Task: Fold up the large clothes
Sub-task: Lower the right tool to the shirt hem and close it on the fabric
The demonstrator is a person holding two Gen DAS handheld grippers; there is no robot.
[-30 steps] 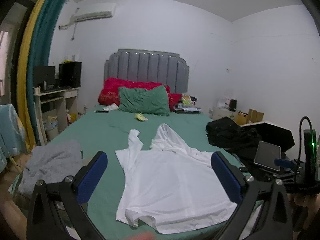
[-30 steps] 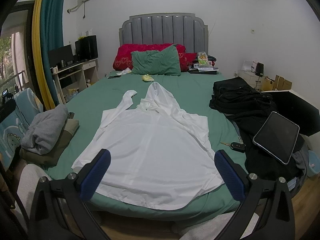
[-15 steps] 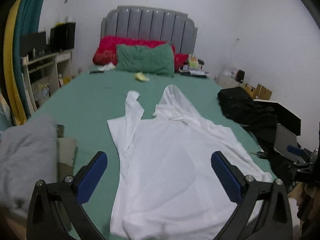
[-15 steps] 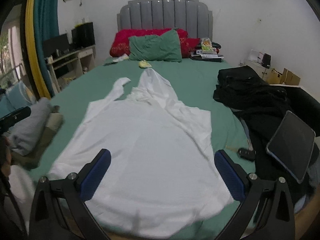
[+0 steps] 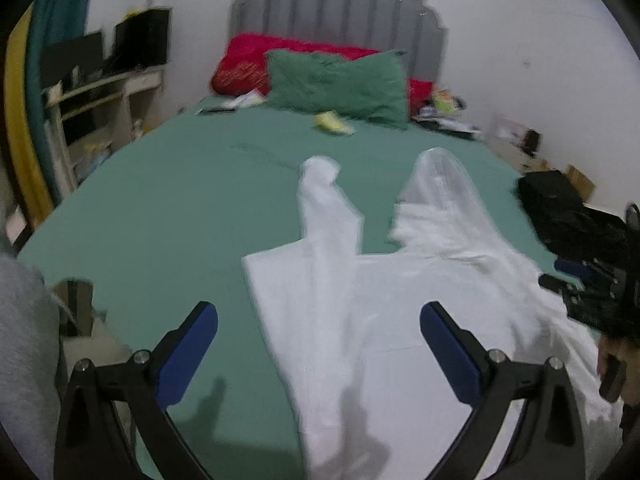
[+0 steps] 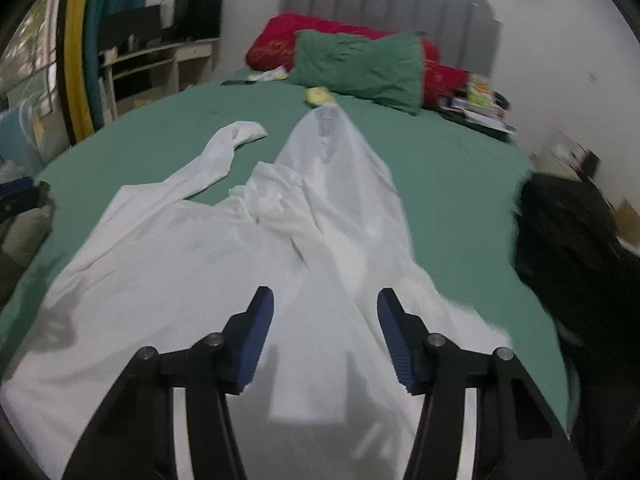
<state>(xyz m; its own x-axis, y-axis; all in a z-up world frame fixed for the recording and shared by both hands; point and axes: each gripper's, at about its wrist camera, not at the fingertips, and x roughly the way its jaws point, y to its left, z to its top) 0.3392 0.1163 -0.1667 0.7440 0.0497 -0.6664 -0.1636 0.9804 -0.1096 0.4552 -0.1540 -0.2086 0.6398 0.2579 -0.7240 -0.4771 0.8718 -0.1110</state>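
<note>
green sheeting covers the bed (image 6: pixel 448 184), smooth and matte, filling the middle of both views. right gripper (image 6: pixel 325 332), at the bottom centre of its view, has ribbed blue pads on black fingers; its jaws have just been closing and now stand about half apart, released, with the white hooded garment (image 6: pixel 224 264) showing in the gap below them but no pad visibly pressing on the cloth. left gripper (image 5: pixel 319 352), at the bottom of its view, has its smooth blue pads spread wide, holding nothing, with the garment's left edge and bare sheet beneath. thin and slightly glossy, the garment lies flat with soft creases, its pointed hood toward the upper centre and one sleeve stretched up beside it. further out, a rumpled green pillow (image 6: pixel 360 66) leans on a red one (image 6: pixel 280 36) before a grey channelled headboard (image 6: pixel 384 4). black clothing (image 6: pixel 576 248) is heaped at the right edge, and a grey fuzzy bundle (image 5: pixel 20 352) sits at the lower left of the left view.
</note>
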